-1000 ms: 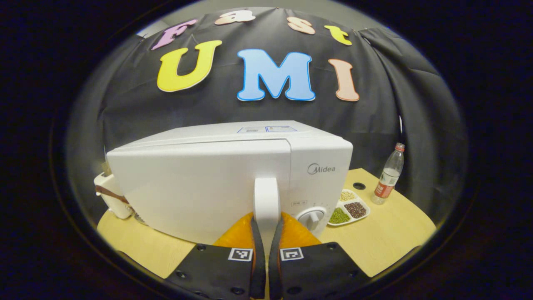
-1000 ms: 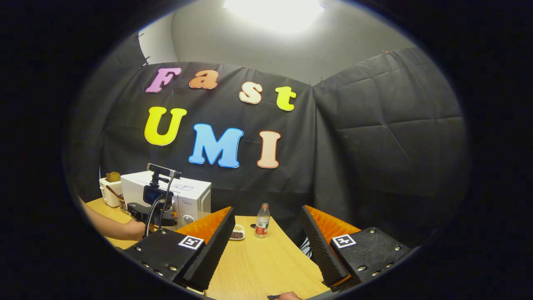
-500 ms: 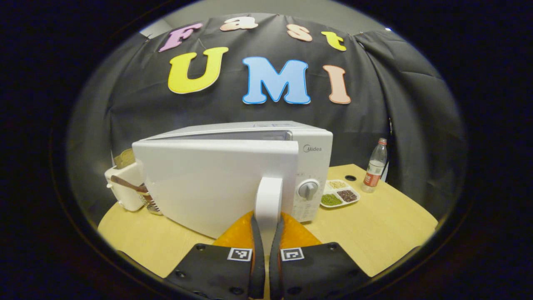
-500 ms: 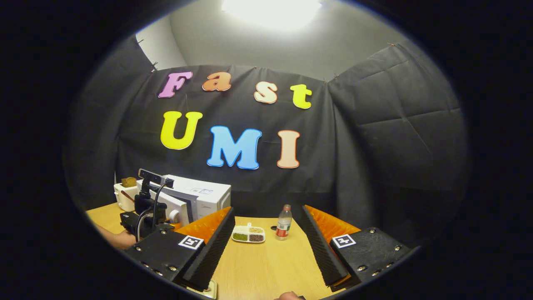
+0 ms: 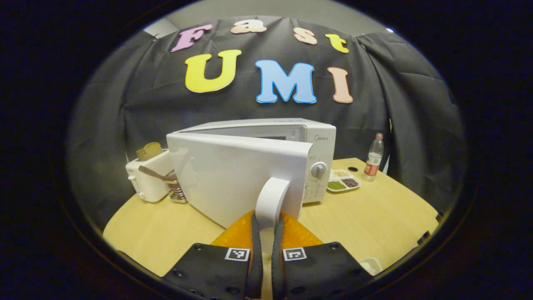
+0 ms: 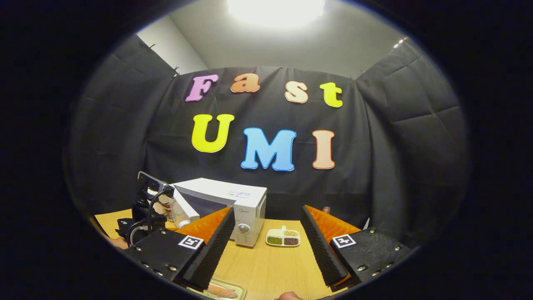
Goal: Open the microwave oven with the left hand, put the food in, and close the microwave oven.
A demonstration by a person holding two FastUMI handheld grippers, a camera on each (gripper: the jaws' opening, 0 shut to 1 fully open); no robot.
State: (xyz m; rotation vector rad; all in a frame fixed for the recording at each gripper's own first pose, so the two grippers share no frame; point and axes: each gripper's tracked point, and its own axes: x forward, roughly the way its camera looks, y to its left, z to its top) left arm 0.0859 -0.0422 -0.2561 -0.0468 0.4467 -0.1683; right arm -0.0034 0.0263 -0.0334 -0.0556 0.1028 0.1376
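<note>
A white microwave (image 5: 320,139) stands at the back of the wooden table (image 5: 374,225). Its door (image 5: 237,175) is swung partly open toward me. My left gripper (image 5: 266,223) is shut on the door's upright white handle (image 5: 271,198), one finger on each side. In the right gripper view the microwave (image 6: 247,208) shows its door (image 6: 185,206) ajar, with the left gripper's black body and camera mount (image 6: 145,208) in front of it. My right gripper (image 6: 266,239) hangs open above the table with nothing in it. A small tray of food (image 6: 222,290) lies just under its left finger.
A white toaster (image 5: 148,181) and a metal utensil holder (image 5: 177,193) stand left of the microwave. A divided dish of beans (image 5: 343,183) and a plastic bottle (image 5: 373,157) stand to its right. Black cloth walls close the table's back and sides.
The left gripper has pulled back with the handle and the door has swung further open. The right gripper has turned toward the microwave, and the food tray has come into its view.
</note>
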